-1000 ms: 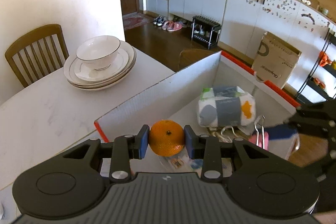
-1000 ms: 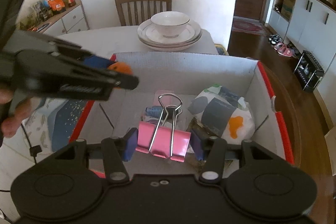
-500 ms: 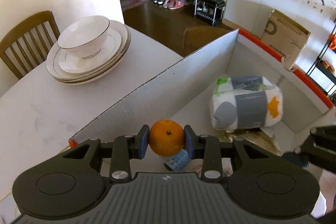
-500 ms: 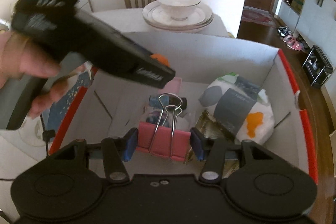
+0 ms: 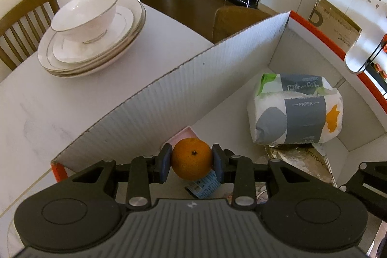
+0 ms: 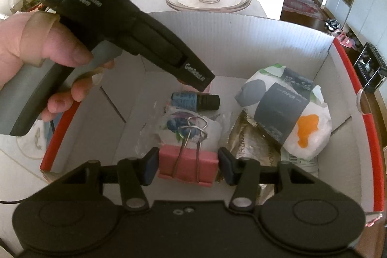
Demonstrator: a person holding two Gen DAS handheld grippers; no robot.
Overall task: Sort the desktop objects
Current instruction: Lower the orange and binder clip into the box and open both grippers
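My left gripper [image 5: 191, 163] is shut on an orange [image 5: 191, 162] and holds it inside the white cardboard box [image 5: 169, 86], near its left wall. My right gripper [image 6: 188, 167] is shut on a pink binder clip [image 6: 187, 167] and holds it low over the box's contents. In the right wrist view the left gripper's black body [image 6: 135, 33] and the hand on it reach in from the upper left; the orange is hidden there.
In the box lie a tissue pack [image 5: 297, 110] [image 6: 287, 110], a small dark bottle with a blue label [image 6: 194, 100], a blueberry-print packet [image 6: 183, 123] and a gold foil packet [image 6: 251, 142]. A bowl on stacked plates [image 5: 89, 33] stands on the table beyond the box, by a chair [image 5: 24, 18].
Both grippers have gone down into the box with their objects. The left gripper has reached further in over the box's middle.
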